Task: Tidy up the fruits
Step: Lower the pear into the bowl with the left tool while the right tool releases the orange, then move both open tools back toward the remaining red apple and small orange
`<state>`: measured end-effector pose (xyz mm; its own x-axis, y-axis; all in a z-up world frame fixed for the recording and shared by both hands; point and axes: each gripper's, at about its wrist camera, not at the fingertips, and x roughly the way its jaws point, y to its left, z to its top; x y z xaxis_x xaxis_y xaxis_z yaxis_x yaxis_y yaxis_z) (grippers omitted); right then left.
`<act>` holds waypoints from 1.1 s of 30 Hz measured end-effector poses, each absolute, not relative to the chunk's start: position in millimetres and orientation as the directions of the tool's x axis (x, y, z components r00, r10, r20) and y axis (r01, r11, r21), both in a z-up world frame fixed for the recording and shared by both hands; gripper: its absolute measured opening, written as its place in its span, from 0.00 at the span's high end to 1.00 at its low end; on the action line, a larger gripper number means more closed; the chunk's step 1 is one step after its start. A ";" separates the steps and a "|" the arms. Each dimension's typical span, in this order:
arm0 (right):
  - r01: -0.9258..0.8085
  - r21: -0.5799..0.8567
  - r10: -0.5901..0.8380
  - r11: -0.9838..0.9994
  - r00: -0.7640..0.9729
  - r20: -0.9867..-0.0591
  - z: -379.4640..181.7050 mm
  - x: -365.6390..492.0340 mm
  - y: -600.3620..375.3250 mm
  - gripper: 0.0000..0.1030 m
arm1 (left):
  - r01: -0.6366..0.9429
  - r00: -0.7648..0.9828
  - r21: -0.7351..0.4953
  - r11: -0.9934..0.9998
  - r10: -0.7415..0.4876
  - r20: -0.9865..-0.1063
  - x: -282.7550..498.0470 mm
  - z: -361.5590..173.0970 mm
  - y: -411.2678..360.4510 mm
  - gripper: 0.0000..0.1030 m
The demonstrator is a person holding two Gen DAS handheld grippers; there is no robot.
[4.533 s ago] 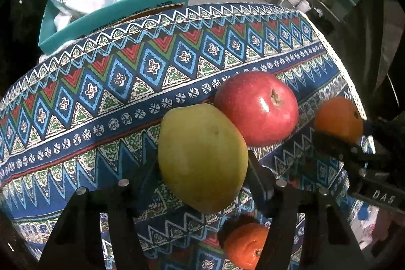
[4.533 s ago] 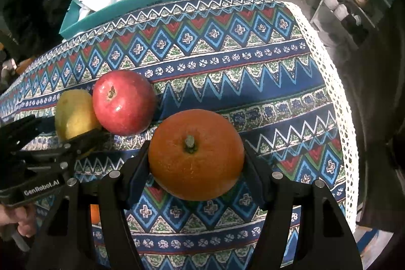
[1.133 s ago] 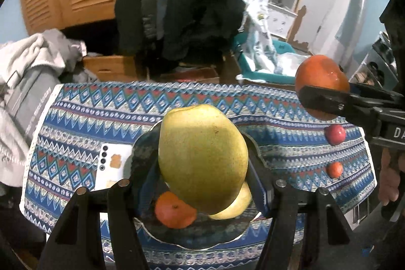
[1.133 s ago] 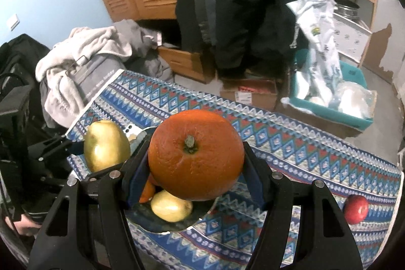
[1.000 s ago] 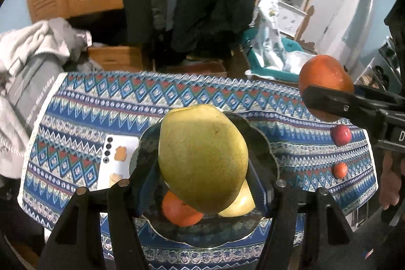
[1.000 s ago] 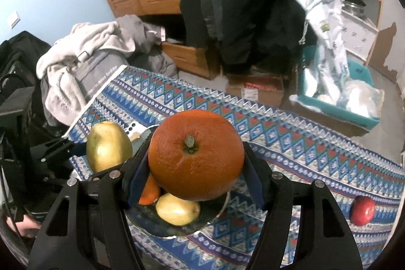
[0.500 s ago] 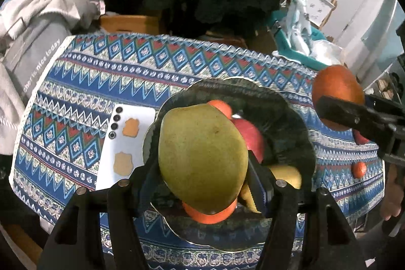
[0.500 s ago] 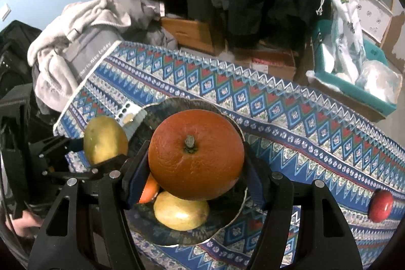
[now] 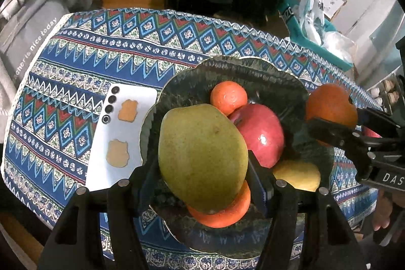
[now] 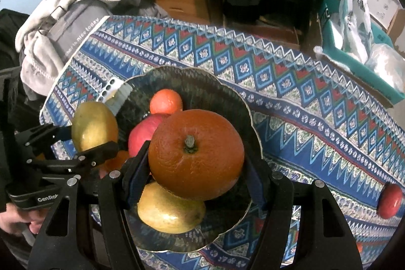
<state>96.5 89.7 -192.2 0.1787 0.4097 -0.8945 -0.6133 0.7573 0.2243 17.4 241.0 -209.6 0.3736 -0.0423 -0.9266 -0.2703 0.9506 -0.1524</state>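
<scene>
My left gripper (image 9: 202,176) is shut on a green-yellow pear (image 9: 202,156), held over the near left part of the dark glass plate (image 9: 253,70). My right gripper (image 10: 195,168) is shut on a large orange (image 10: 196,154), held above the same plate (image 10: 192,77). On the plate lie a small tangerine (image 9: 228,97), a red apple (image 9: 262,133), a yellow pear (image 9: 297,175) and another orange fruit (image 9: 222,213) under the held pear. Each gripper shows in the other's view: the right gripper (image 9: 336,123) and the left gripper (image 10: 93,132).
A white phone (image 9: 121,138) lies face down left of the plate on the patterned blue tablecloth (image 9: 101,49). A red apple (image 10: 389,200) rests far right on the cloth. Grey clothes (image 10: 68,6) are piled beyond the table's left end, and a teal bin with bags (image 9: 316,27) stands behind.
Both grippers have come down toward the plate with their fruit, so the plate and the fruit on it look larger. The grips are unchanged.
</scene>
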 end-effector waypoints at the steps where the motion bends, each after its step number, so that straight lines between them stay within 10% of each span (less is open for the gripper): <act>1: -0.613 0.224 0.406 0.758 0.174 -0.897 -194.8 96.4 89.6 0.35 | -0.268 0.374 -0.152 0.951 -0.043 -0.926 18.1 -210.3 240.8 0.36; 33: -0.594 0.167 0.400 0.787 0.285 -0.871 -156.4 94.2 49.9 0.32 | -0.163 0.433 -0.110 0.981 -0.029 -0.901 13.4 -170.5 200.7 0.35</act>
